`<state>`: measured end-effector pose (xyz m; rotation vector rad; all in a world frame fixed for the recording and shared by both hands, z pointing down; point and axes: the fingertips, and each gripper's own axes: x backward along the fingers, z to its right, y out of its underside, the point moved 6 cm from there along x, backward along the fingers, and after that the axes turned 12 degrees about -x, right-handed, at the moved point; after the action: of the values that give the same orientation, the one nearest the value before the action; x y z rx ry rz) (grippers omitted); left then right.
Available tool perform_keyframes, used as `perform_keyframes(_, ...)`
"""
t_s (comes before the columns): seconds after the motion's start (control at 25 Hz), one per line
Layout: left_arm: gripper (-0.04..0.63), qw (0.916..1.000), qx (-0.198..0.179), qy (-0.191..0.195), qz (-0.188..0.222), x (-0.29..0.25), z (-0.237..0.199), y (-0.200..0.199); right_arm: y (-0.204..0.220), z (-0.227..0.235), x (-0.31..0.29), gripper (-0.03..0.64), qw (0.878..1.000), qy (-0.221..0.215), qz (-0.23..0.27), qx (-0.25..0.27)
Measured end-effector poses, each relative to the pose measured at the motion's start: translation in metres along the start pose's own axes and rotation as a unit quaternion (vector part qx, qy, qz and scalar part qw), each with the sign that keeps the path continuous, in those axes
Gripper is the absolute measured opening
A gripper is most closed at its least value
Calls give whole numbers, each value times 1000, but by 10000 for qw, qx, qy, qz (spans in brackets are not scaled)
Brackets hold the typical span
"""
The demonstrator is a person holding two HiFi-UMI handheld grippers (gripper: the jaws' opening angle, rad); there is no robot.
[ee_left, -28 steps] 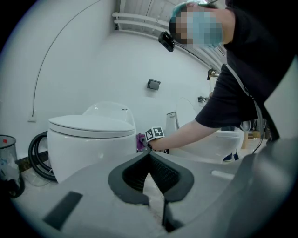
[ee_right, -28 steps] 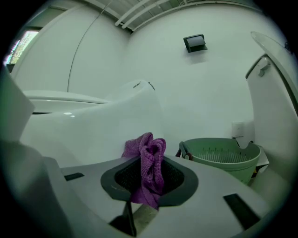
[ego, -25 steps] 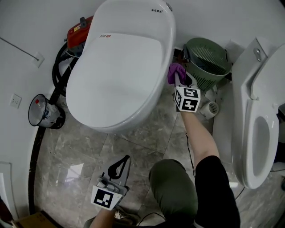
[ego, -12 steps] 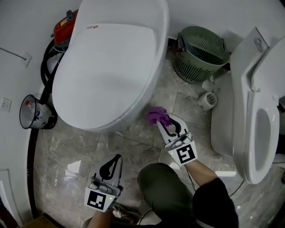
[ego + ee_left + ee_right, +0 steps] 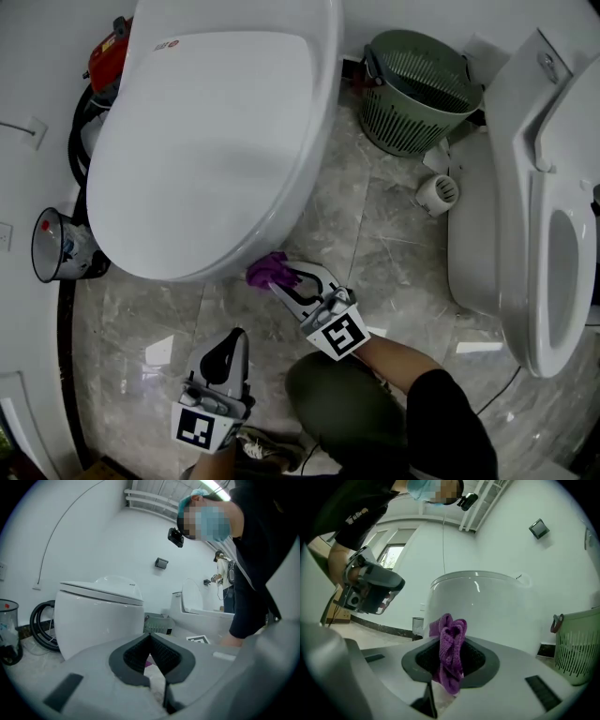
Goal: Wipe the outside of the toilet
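The white toilet (image 5: pixel 216 131) with its lid down fills the upper left of the head view; it also stands ahead in the left gripper view (image 5: pixel 101 616) and the right gripper view (image 5: pixel 478 606). My right gripper (image 5: pixel 281 278) is shut on a purple cloth (image 5: pixel 267 270), which presses against the lower front of the bowl's outside. The purple cloth (image 5: pixel 450 656) sticks up between the closed jaws. My left gripper (image 5: pixel 225 349) hangs low above the floor, shut and holding nothing, apart from the toilet.
A green slatted bin (image 5: pixel 417 89) stands at the back. A second white toilet (image 5: pixel 539 206) is at the right, with a paper roll (image 5: pixel 439 193) beside it. A black hose (image 5: pixel 80 159), a red device (image 5: pixel 105 58) and a clear cup (image 5: pixel 56 248) sit at the left wall.
My right gripper has swept the purple cloth from beside the green bin down and left round the bowl's side to its front. The left gripper has hardly moved.
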<state>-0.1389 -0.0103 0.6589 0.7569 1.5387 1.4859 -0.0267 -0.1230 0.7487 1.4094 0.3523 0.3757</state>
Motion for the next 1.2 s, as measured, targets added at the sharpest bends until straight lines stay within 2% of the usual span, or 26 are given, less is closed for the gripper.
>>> perform_keyframes(0.08, 2, 10000, -33, 44, -18, -1, 1, 0, -3, 5, -1, 89, 9999, 54, 63, 85)
perform_keyframes(0.16, 2, 10000, -37, 61, -48, -1, 1, 0, -5, 13, 2, 89, 9996, 236, 161, -85)
perform_keyframes(0.28, 2, 10000, -33, 39, -40, -1, 2, -1, -4, 38, 13, 89, 9957, 755, 181, -500)
perform_keyframes(0.52, 2, 9998, -98, 42, -152, -2, 7, 1, -12, 121, 23, 89, 9839, 1676, 381, -496)
perform_keyframes(0.64, 2, 9997, -127, 35, -190, -1, 10, 0, -16, 171, 15, 89, 9740, 2142, 407, -614)
perform_keyframes(0.88, 3, 9997, -125, 43, -228, -4, 14, 1, -23, 257, -10, 87, 9434, 3144, 298, -1014)
perform_keyframes(1.04, 3, 9995, -143, 92, -273, -5, 18, 0, -29, 288, -21, 86, 9259, 3623, 103, -1061)
perform_keyframes(1.2, 2, 9992, -189, 131, -333, -6, 22, 3, -29, 296, -24, 86, 9205, 3750, 43, -1100)
